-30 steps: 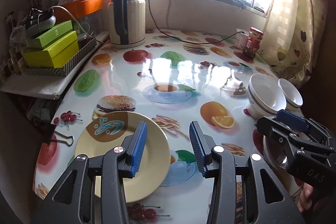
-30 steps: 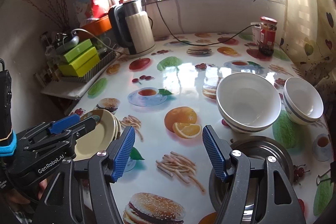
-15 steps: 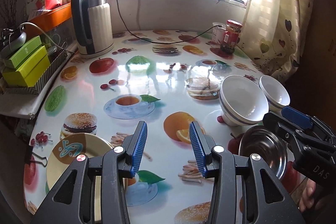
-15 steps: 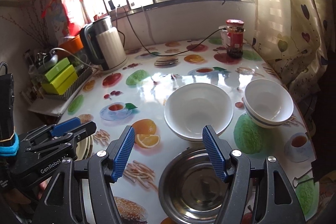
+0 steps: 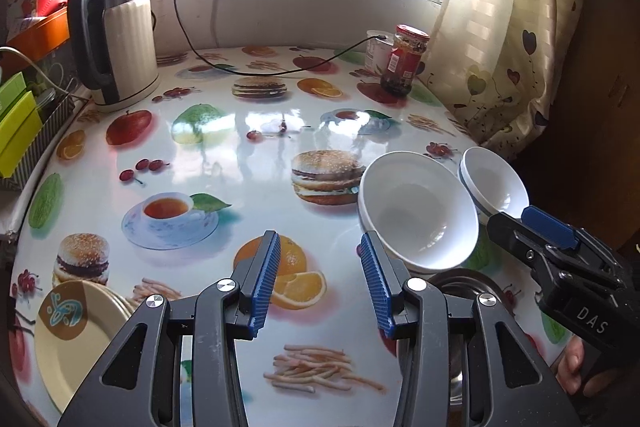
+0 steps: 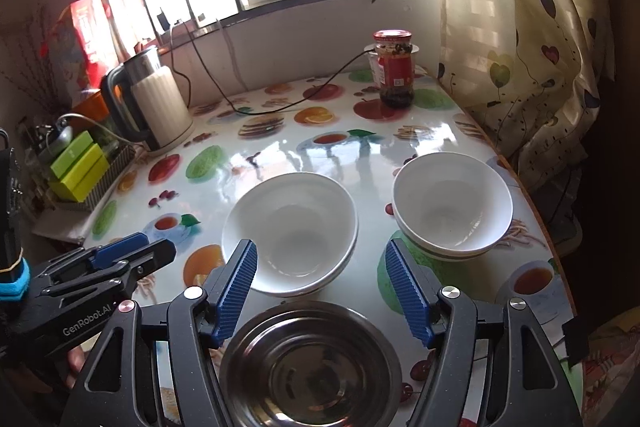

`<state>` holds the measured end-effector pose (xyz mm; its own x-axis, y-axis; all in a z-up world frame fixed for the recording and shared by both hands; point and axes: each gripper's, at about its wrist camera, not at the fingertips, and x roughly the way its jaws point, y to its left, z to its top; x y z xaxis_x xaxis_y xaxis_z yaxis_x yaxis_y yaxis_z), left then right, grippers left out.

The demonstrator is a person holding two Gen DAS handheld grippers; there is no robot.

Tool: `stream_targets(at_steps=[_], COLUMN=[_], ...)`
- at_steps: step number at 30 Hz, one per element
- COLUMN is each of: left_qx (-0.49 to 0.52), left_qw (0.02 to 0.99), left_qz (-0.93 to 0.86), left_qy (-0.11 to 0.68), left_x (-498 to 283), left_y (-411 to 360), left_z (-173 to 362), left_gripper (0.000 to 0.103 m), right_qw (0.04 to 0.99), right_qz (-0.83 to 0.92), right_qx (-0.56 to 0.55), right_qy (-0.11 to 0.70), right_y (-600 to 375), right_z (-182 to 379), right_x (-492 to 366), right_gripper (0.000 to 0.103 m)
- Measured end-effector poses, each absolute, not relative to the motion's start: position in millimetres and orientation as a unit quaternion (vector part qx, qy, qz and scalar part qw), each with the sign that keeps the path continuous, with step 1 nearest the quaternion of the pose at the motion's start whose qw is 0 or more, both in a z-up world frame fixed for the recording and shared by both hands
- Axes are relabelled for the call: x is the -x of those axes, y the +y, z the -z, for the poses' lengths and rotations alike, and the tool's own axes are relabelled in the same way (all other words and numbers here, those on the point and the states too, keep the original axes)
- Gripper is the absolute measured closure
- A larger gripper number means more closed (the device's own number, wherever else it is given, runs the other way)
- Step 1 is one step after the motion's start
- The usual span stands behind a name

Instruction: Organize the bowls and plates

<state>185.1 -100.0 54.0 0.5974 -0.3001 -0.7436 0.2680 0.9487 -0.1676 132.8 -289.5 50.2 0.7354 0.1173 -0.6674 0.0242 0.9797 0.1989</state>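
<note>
Left wrist view: the left gripper [image 5: 318,279] hangs above the table [image 5: 248,147] with jaws spread and nothing between them. A second ago it sat right over the plates [image 5: 76,331]; now the plates have slid to the lower left corner of the frame, and the view has swung rightward toward the bowls. The big bowl [image 5: 418,213] sits just past the right fingertip, with the small bowl [image 5: 494,183] touching or almost touching its far rim, and the steel bowl [image 5: 456,281] mostly hidden behind the finger. The right gripper [image 5: 560,259] pokes in from the right edge. A kettle [image 5: 116,39] and a jar [image 5: 404,61] stand at the back, well apart from the dishes. Judging by the swing, the plates are being left as they lie, and the bowls are next.

Right wrist view: the right gripper [image 6: 320,291] also has jaws spread wide, holding nothing. It has pulled back and risen over the last second, so the steel bowl [image 6: 310,363] now lies fully between and below its fingers, where before only its edge showed. The big bowl [image 6: 290,233] is just beyond, and the small bowl [image 6: 452,203] stands to its right, apart from it in this view and seemingly resting on another bowl. The left gripper [image 6: 116,267] is at the lower left. All the bowls are separate piles, so the nesting looks not yet begun; I judge the steel bowl the likely first pick
</note>
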Motion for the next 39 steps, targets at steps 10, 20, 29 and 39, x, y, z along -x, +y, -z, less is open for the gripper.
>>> stream_targets(at_steps=[10,20,29,39], left_qx=[0.022,0.031,0.032,0.030], left_qw=[0.882,0.872,0.871,0.867], left_qz=[0.171,0.187,0.187,0.187], left_qy=[0.438,0.450,0.452,0.462], left_x=[-209,-225,-229,-232], left_y=[-121,-134,-138,-140], left_z=[-42,-31,-26,-20], left_gripper=[0.060,0.060,0.062,0.082], right_qw=[0.920,0.913,0.908,0.906], right_qz=[-0.025,-0.039,-0.047,-0.057], right_qx=[-0.092,-0.084,-0.085,-0.087], right_qy=[0.380,0.398,0.408,0.411], right_y=[-306,-306,-304,-302], right_z=[-36,-23,-15,-12], right_x=[-155,-172,-181,-184], right_gripper=[0.036,0.049,0.066,0.079])
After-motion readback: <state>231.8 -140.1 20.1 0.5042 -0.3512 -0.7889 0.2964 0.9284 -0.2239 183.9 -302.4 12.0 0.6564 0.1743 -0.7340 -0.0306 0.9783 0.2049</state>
